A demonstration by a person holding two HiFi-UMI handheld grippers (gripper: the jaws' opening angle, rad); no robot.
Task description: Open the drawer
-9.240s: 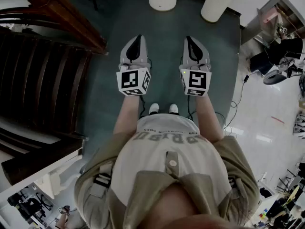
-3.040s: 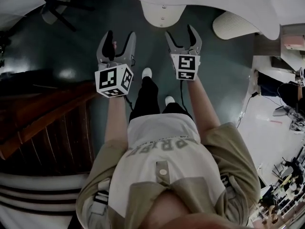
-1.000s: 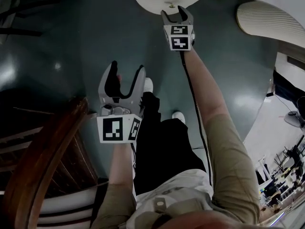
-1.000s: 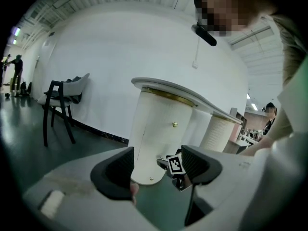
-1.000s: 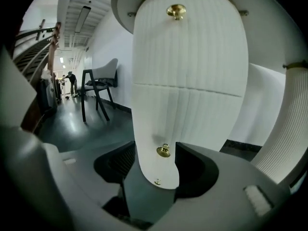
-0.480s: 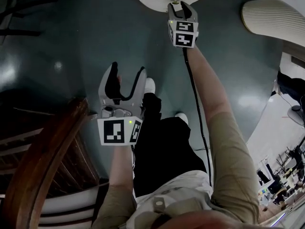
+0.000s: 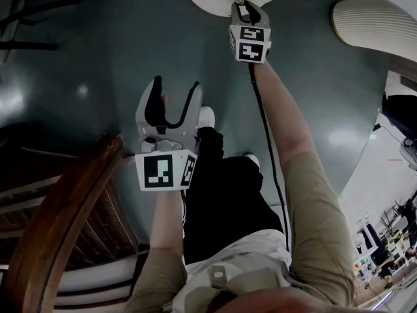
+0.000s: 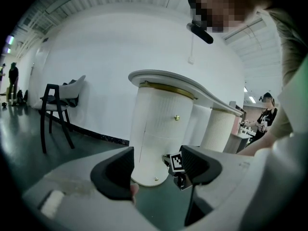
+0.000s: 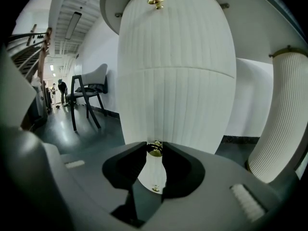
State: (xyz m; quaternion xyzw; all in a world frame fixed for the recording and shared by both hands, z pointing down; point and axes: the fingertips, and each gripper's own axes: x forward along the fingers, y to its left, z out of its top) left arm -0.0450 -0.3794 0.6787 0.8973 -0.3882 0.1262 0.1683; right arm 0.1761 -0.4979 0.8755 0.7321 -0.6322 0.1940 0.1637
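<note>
right claw (image 7: 242, 6) narrowed since earlier, closing on brass knob (image 9: 154, 149), left claw (image 7: 174, 89) wide

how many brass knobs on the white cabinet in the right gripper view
3 on the cabinet: top knob, middle knob between the right gripper's closing jaws, bottom knob. Others may be hidden round the back.

Matt white drawer pedestal (image 9: 178, 81) with a finely ribbed surface; on its front, a small knob (image 9: 155, 149) of shiny brass-coloured metal. Around the pedestal, a smooth, glossy dark floor (image 7: 98, 57).
</note>
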